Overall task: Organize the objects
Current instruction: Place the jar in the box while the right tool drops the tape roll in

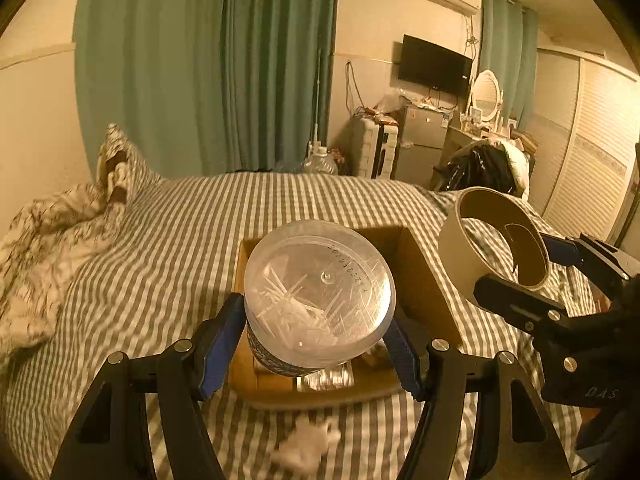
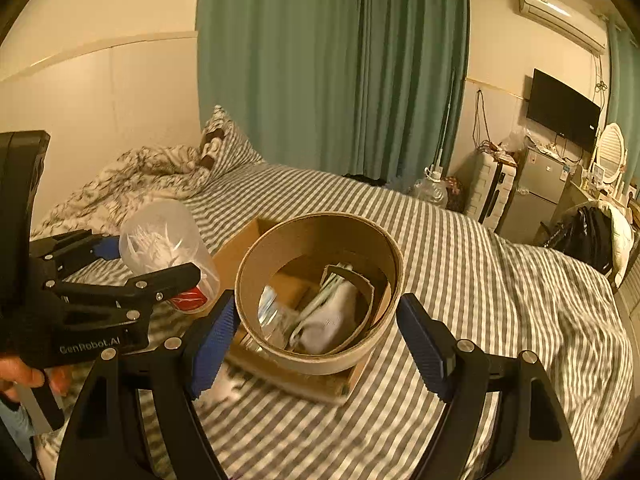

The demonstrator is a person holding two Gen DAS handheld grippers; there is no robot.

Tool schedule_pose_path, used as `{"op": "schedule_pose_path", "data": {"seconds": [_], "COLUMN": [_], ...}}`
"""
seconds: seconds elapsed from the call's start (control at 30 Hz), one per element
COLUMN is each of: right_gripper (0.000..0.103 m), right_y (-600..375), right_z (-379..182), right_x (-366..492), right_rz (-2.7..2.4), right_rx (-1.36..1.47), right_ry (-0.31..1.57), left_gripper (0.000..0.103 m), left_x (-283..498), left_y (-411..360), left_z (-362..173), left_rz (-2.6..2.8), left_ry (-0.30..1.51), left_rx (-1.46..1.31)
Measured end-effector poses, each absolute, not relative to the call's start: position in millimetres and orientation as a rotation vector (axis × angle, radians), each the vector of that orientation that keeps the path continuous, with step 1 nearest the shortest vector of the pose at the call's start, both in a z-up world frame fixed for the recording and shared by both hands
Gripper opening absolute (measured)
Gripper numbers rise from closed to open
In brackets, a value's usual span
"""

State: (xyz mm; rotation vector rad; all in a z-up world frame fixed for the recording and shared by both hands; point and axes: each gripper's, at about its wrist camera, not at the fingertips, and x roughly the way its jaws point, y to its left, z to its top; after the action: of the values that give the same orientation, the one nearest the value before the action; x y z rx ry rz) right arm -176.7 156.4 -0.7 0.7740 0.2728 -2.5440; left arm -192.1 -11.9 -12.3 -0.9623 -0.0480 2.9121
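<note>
Toothpick jar [image 1: 318,294] clamped in left gripper [image 1: 320,344], cardboard ring [image 2: 320,294] in right gripper [image 2: 320,344], both above cluttered box [image 2: 240,252]

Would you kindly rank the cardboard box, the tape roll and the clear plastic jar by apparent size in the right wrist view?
1. Cardboard box, though largely hidden.
2. Tape roll; it is nearest the camera, so its lead is unsure.
3. Clear plastic jar, farther off in the left gripper.

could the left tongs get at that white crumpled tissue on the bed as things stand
Probably not yet: the left tongs are shut on the clear plastic jar, so they are occupied. The tissue itself lies uncovered on the striped bedsheet.
</note>
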Motion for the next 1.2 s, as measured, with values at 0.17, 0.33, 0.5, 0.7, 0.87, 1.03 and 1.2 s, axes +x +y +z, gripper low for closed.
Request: {"op": "schedule_pose_path", "data": {"seconds": [0.17,0.33,0.5,0.7,0.87,1.03,1.2], "right_gripper": [0.079,0.079,0.081,0.090,0.091,0.092,0.092], "right_y": [148.0,140.2,136.9,146.2,156.5,167.1,175.6], "right_z": [-6.7,-25.1,-47.2,-44.0,-15.6,18.2,39.1], "right_x": [-215.1,-244.6,-263.2,-259.2,-239.3,-198.9,-152.4], "right_rz": [-2.538,-2.532,-2.526,-2.567,-2.585,-2.602,-2.611], "right_rx": [0.798,0.833,0.882,0.838,0.785,0.726,0.690], "right_ry": [0.280,0.291,0.279,0.236,0.218,0.249,0.297], "left_gripper": [0.069,0.069,0.069,0.087,0.091,0.100,0.103], "left_x": [-230.9,-260.8,-276.3,-272.2,-252.2,-209.0,-162.7], "left_y": [-13.4,-13.5,-15.3,-19.4,-23.6,-27.7,-31.2], "left_z": [-17.6,-36.1,-55.1,-50.4,-26.0,1.8,11.9], "left_rz": [2.903,2.874,2.844,2.871,2.900,2.944,2.934], "left_ry": [-0.033,-0.021,-0.016,-0.018,-0.007,0.002,-0.020], "left_rx": [-0.963,-1.001,-1.044,-1.030,-1.020,-0.950,-0.953]}}
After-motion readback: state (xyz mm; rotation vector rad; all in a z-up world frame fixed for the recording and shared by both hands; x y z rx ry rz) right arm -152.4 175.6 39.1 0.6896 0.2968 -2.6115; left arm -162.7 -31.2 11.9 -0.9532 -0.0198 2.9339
